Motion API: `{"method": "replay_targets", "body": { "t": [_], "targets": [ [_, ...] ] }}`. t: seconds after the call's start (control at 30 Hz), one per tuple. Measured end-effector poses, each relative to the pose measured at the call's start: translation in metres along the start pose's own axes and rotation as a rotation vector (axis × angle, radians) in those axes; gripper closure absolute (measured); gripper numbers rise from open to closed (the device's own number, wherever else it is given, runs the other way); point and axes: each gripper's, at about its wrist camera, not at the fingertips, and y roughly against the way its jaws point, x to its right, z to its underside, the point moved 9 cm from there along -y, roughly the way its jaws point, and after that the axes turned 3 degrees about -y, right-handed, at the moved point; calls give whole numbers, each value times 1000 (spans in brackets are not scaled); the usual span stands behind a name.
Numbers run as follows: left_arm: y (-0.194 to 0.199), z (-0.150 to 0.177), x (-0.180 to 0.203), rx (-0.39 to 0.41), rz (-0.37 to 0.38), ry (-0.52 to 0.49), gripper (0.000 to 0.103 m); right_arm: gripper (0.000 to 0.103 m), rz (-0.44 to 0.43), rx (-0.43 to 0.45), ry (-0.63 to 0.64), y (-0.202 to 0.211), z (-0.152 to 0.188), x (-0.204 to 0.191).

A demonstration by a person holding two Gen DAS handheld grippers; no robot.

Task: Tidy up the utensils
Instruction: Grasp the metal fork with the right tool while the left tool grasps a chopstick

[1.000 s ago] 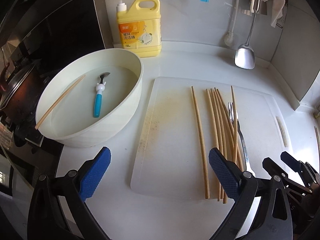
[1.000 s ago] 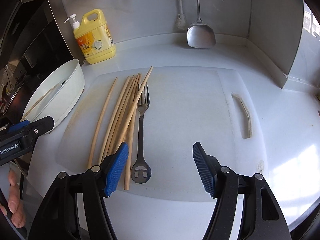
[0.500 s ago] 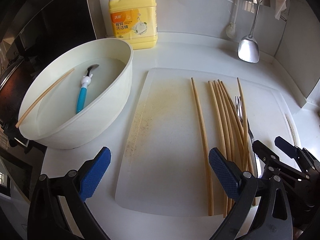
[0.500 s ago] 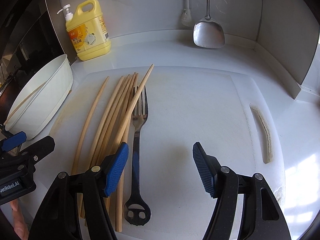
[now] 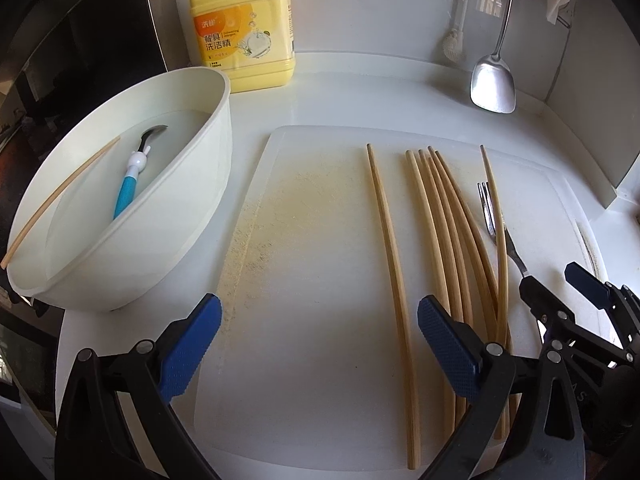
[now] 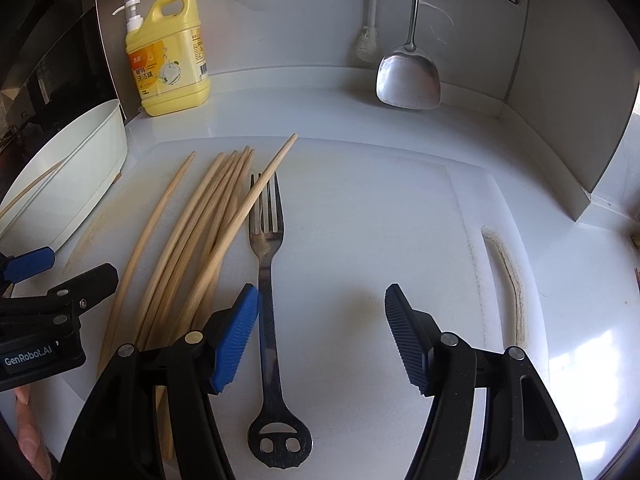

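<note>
Your right gripper (image 6: 320, 336) hangs low over the white cutting board (image 6: 380, 216) with its jaws spread wide and nothing pinched. The metal fork (image 6: 267, 264) lies lengthwise on the board between the blue pads, close against the left one, with its cut-out handle end nearest you and its tines pointing toward the wall. Whether that pad actually touches the fork is hard to tell.

The bundle of wooden chopsticks (image 6: 200, 236) lies just left of the fork, and one stick crosses over the tines. A lone chopstick (image 5: 390, 240) lies apart from the bundle, on its bowl side.

Your left gripper (image 5: 318, 340) is also wide open and empty, above the bare, yellow-stained part of the board, with its right pad over the near ends of the chopsticks.

Off the board's left edge sits the white bowl (image 5: 192, 184) (it holds a blue-handled spoon (image 5: 132, 184) and one more chopstick (image 5: 56, 200) leaning on the rim). Behind it stands a yellow dish-soap bottle (image 5: 244, 36), and a steel spatula (image 6: 408, 76) hangs against the back wall.
</note>
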Motion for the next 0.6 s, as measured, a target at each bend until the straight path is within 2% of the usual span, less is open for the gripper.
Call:
{"method": "replay_targets", "body": {
  "t": [0.33, 0.43, 0.6],
  "targets": [
    [-11, 1, 5, -14, 2, 1, 6, 41, 89, 6, 23, -3, -10, 35],
    [-14, 2, 6, -22, 0, 3, 6, 41, 79, -9, 12, -4, -11, 44],
    [-15, 1, 10, -15, 7, 5, 6, 41, 53, -4, 58, -4, -10, 29]
  ]
}}
